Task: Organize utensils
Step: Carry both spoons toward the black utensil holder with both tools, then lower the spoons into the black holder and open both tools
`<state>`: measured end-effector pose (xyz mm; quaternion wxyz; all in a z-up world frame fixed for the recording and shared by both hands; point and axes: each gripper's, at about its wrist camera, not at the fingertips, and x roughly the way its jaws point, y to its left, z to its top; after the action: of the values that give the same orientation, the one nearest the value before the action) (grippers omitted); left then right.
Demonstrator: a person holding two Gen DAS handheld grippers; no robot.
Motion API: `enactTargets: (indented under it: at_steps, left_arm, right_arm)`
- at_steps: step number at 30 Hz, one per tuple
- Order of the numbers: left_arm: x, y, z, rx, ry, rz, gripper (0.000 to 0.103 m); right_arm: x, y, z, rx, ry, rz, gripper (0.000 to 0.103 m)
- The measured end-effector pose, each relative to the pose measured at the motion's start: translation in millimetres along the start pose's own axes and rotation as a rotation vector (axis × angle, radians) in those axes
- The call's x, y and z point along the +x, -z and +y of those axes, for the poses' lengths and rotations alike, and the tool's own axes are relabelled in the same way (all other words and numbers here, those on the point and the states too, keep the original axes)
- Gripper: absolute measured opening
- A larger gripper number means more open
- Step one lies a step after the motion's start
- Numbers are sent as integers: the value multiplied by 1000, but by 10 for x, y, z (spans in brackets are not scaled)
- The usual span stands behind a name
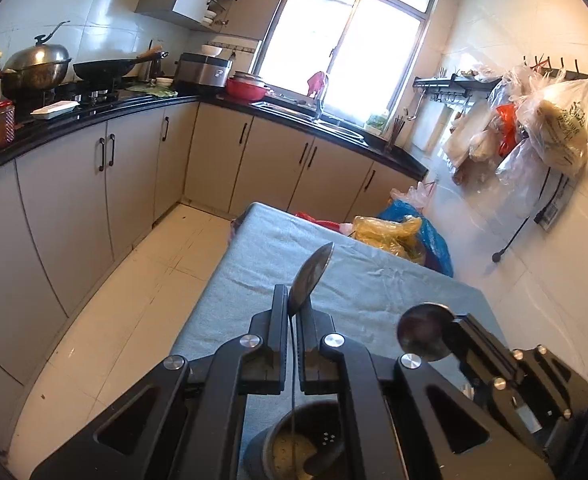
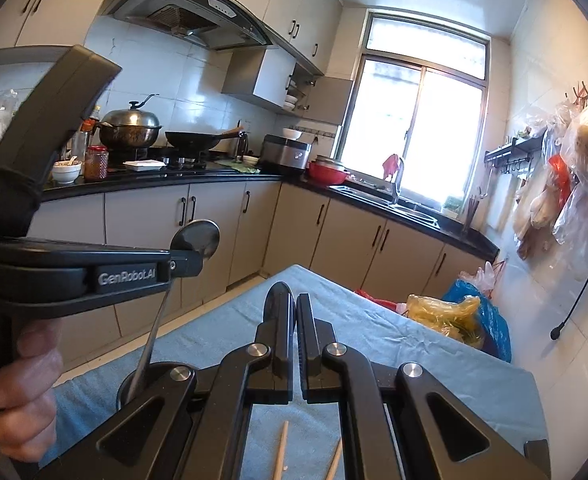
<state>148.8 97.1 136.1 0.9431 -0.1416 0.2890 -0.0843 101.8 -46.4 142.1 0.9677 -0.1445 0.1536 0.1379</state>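
The left gripper [image 1: 292, 312] is clamping a spoon [image 1: 310, 278] upright, handle descending into the holder [image 1: 294, 440] directly beneath it. The right gripper [image 2: 294, 312] is apparently pinching a second spoon [image 1: 424, 332]. Keep lowering vertically before releasing.

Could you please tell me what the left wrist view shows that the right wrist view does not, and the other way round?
Only the left wrist view looks down into the dark utensil holder, where the handle of the left gripper's spoon ends. Only the right wrist view shows two wooden chopsticks on the blue cloth and the hand on the other gripper. Both show each gripper shut on a spoon, the right gripper included.
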Motion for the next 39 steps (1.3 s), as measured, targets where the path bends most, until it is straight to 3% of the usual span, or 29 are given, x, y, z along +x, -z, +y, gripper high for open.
enactTargets:
  at_steps: [9, 19, 26, 33, 39]
  left_arm:
    - [-42, 206, 57, 12, -5, 30, 4]
    - [-137, 292, 38, 10, 6, 37, 4]
    - [-204, 346, 49, 9, 11, 48, 4]
    - [-334, 376, 27, 11, 14, 39, 22]
    - [-551, 372, -48, 23, 18, 16, 24]
  right_arm:
    - [-37, 117, 64, 4, -66, 61, 3]
    - [-50, 177, -89, 124, -177, 139, 5]
    - [-129, 154, -132, 174, -223, 142, 6]
    - [-290, 133, -304, 259, -246, 133, 6]
    - [-546, 161, -574, 332, -226, 119, 6]
